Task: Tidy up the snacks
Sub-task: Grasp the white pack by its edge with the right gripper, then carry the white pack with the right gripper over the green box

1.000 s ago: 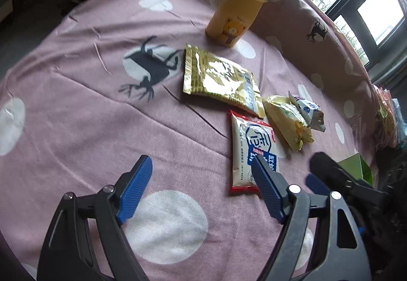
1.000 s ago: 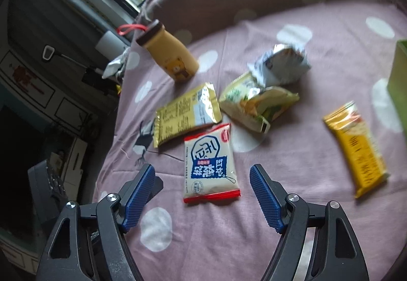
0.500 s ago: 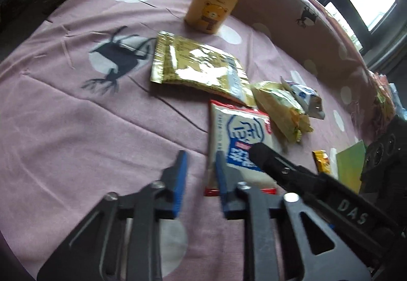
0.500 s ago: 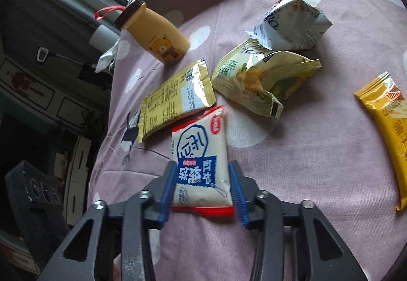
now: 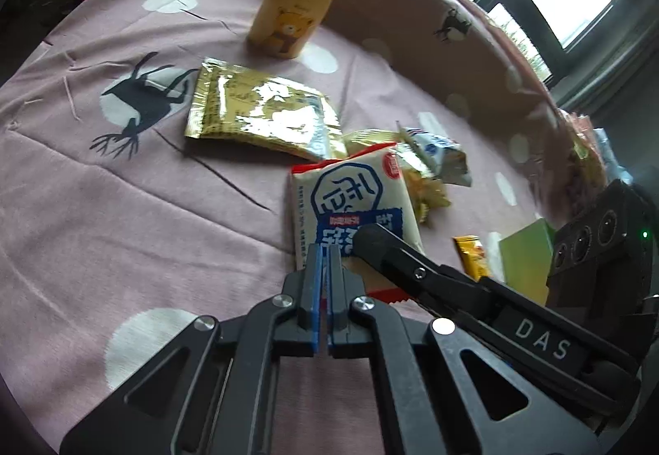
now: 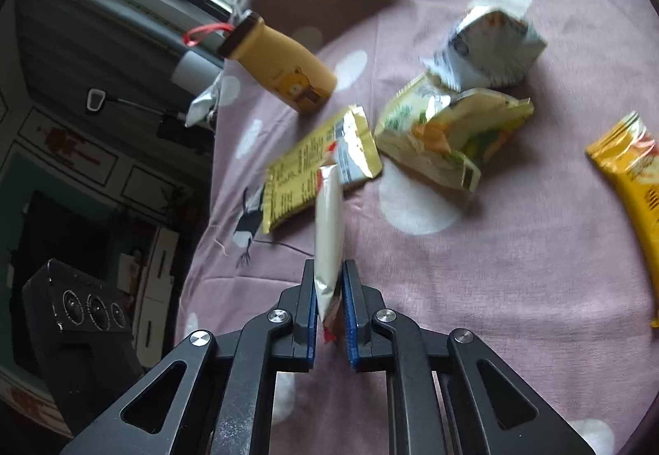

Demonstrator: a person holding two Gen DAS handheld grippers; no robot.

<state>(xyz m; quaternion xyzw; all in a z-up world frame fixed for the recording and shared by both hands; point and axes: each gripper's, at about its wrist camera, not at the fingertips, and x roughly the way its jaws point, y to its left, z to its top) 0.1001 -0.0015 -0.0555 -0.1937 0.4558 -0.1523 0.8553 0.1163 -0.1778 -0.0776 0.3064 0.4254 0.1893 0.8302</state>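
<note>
The white cracker packet (image 5: 354, 199), printed with a blue hexagon emblem, blue label band and red sealed ends, stands lifted off the pink spotted bedsheet (image 5: 103, 208) in the left wrist view, its lower part behind the right gripper's black finger (image 5: 395, 253). The left gripper (image 5: 323, 286) sits just beside it with its blue pads pressed nearly together on nothing. Behind lie a gold foil packet (image 5: 263, 113), a yellow bear bottle (image 5: 296, 6), a crumpled green-yellow chip bag (image 5: 424, 187) and a small blue-white bag (image 5: 440, 150); a green box (image 5: 527, 261) and an orange bar (image 5: 473, 253) show at right. Half a second ago the left pads stood a little apart and the packet lay flat.

In the right wrist view the packet (image 6: 329, 232) is seen edge-on, upright, its bottom end clamped between the right gripper's (image 6: 331, 311) blue pads, raised above the sheet (image 6: 494, 290). Earlier the pads only flanked it on the sheet. The orange bar (image 6: 626, 175) lies at far right.
</note>
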